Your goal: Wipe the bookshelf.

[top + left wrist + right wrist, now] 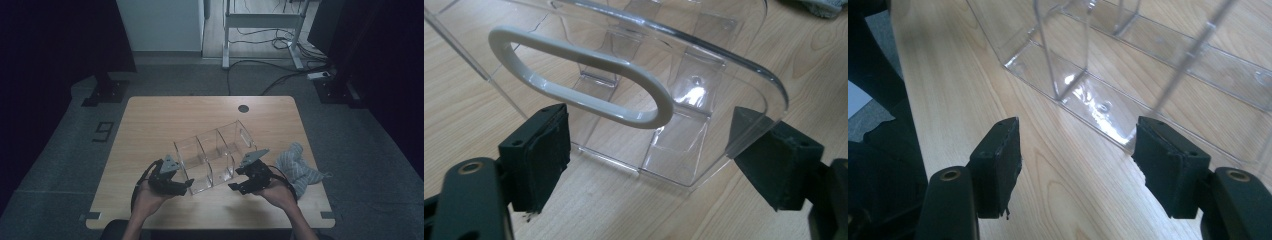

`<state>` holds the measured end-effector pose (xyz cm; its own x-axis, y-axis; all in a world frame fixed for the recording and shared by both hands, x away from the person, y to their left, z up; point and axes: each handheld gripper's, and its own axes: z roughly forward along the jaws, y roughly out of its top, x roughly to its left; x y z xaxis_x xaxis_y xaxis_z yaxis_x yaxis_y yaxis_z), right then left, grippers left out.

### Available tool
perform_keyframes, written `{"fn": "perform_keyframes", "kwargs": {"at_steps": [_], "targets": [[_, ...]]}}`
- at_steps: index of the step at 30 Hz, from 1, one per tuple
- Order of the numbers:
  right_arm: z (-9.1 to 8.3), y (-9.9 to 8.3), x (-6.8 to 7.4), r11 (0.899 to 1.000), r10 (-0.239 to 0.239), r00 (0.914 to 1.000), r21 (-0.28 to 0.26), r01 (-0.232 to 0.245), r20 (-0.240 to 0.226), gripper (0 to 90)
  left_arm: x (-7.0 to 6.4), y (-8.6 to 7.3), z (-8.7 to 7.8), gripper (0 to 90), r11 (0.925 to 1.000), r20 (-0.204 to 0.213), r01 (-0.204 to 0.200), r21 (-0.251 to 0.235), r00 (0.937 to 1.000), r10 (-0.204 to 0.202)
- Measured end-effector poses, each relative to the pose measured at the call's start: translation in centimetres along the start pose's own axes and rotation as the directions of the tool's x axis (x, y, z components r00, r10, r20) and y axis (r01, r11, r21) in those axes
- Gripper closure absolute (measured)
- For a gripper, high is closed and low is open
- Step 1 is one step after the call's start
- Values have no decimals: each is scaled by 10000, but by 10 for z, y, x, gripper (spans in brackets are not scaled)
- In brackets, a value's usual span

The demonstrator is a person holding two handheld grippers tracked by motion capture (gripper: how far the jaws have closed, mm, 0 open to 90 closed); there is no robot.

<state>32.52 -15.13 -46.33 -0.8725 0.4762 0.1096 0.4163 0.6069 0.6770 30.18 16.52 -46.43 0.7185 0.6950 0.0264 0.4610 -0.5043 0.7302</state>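
Table (pixel 150 125) — organizer (pixel 215 155) between grippers

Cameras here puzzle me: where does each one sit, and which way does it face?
High view: above the person's side, facing forward and down on the wooden table; forearms, left gripper, right gripper.
Left gripper view: on that gripper, facing the clear organizer and its white handle; black jaws apart.
Right gripper view: facing the organizer's base; jaws apart.
All three share the organizer.
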Motion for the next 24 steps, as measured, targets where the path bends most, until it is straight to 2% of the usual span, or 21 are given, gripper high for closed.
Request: {"fn": "perform_keyframes", "kwargs": {"at_steps": [2,9,11,12,16,17,18,20,23,24], "targets": [[-4,-3,-4,9999,127,9999,-4,-127,103,348,3,0,-3,234,10000,-104,24,27,9999,-24],[-11,-6,-9,9994,347,9992,-87,-346,199,347,12,-3,-7,324,9996,-390,284,-21,9988,-284],[-13,-8,-12,9991,424,9988,-69,-423,235,345,15,-4,-9,373,9995,-480,327,-43,9983,-329],[-15,-9,-14,9985,554,9980,-46,-553,310,345,17,-4,-9,428,9994,-633,353,-38,9974,-355],[-20,-11,-18,9979,650,9964,-30,-649,543,341,20,-4,-9,519,9992,-656,395,-73,9971,-399],[-20,-11,-18,9979,650,9964,-30,-649,543,341,20,-4,-9,519,9992,-612,393,-74,9973,-396],[-23,-12,-20,9976,693,9950,-106,-687,726,337,22,-5,-9,567,9992,-560,371,-136,9977,-378],[-26,-12,-22,9973,731,9931,-175,-718,911,336,22,-5,-9,584,9991,-566,395,-141,9976,-403],[-28,-12,-24,9967,790,9914,-290,-763,1045,335,24,-6,-9,614,9984,-582,533,-183,9968,-543],[-29,-12,-26,9957,876,9890,-415,-832,1196,336,26,-6,-8,623,9961,-478,863,-195,9951,-871]]}}
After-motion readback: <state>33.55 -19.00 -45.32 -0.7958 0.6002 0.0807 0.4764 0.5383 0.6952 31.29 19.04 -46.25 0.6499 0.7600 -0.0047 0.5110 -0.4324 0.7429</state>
